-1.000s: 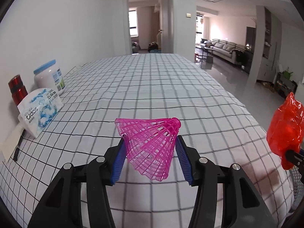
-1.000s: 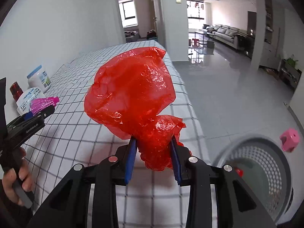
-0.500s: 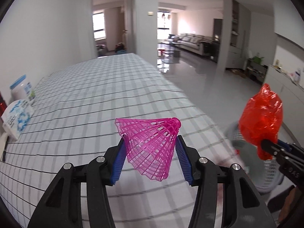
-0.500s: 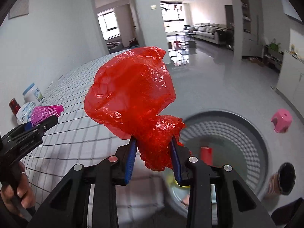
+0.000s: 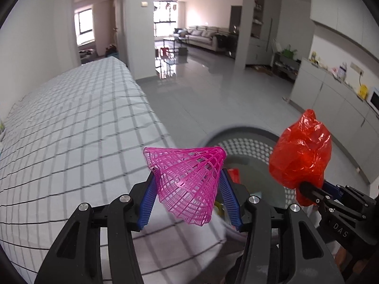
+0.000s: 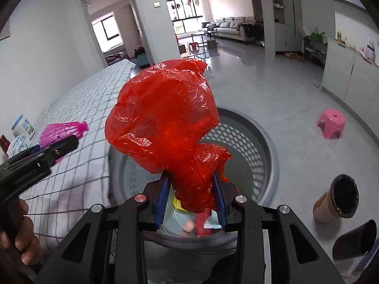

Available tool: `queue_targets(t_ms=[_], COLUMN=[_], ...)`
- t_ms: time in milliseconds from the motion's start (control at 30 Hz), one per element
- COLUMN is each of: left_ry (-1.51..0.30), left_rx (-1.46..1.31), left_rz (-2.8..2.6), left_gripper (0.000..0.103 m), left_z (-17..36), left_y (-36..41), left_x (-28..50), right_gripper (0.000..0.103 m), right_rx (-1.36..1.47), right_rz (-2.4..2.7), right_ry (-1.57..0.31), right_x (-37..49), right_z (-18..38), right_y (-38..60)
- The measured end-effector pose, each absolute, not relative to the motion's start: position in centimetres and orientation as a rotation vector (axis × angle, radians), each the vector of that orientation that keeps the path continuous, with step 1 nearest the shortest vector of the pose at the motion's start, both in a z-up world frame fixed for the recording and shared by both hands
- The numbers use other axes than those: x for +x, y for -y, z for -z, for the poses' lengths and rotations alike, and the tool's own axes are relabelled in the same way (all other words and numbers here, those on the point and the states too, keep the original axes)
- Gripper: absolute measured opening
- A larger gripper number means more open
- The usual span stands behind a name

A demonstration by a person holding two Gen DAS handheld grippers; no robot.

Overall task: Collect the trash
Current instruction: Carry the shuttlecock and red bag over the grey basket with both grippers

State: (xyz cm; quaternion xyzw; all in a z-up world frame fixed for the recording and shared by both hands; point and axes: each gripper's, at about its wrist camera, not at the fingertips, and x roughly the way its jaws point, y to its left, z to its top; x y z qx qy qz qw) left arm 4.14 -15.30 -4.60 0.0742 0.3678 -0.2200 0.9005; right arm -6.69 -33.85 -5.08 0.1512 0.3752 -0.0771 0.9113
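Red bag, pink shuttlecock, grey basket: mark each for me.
red bag (image 6: pixel 163 120): right wrist view, middle of the crumpled plastic.
pink shuttlecock (image 5: pixel 189 179): left wrist view, mesh skirt.
grey basket (image 6: pixel 265 142): right wrist view, perforated inner wall.

Directly over the grey basket (image 6: pixel 267 146), whose matt plastic wall is pierced with a lattice of holes, hangs a red bag (image 6: pixel 163 123) of thin, crinkled, glossy plastic film, pinched by ribbed blue pads (image 6: pixel 162 201) set in matt black plastic arms with bright metal screws. Left of the basket, a pink shuttlecock (image 5: pixel 189 177) of open plastic mesh sits over a checked tablecloth (image 5: pixel 71 130) of soft, faintly creased matt cloth. Beyond the basket the grey floor (image 5: pixel 213 90) is polished smooth and mirrors the windows, and right of it stand a smooth pink plastic stool (image 6: pixel 331 123) and a checked paper-looking bin (image 6: pixel 336 198) lined with black film.
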Motion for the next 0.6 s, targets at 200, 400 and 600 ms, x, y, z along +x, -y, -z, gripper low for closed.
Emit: queue_targets(t_ms=[200, 400, 600], left_ry=[-0.796, -0.817, -0.822], left_rx=[0.166, 0.176, 0.17], left_rz=[0.46, 0.454, 0.442], left_gripper=[0.051, 0.055, 0.059], left_z=[5.8, 6.5, 6.6], left_y=[18.1, 19.6, 20.0], left_x=[4.5, 5.4, 5.8], right_gripper=[0.033, 0.033, 0.037], right_rx=[0.321, 0.328, 0.331], right_rz=[0.155, 0.139, 0.137], right_ry=[-0.783, -0.796, -0.794], right_x=[-6.7, -5.4, -4.6], right_z=[6.2, 6.7, 6.8], right_y=[35.9, 35.7, 35.8])
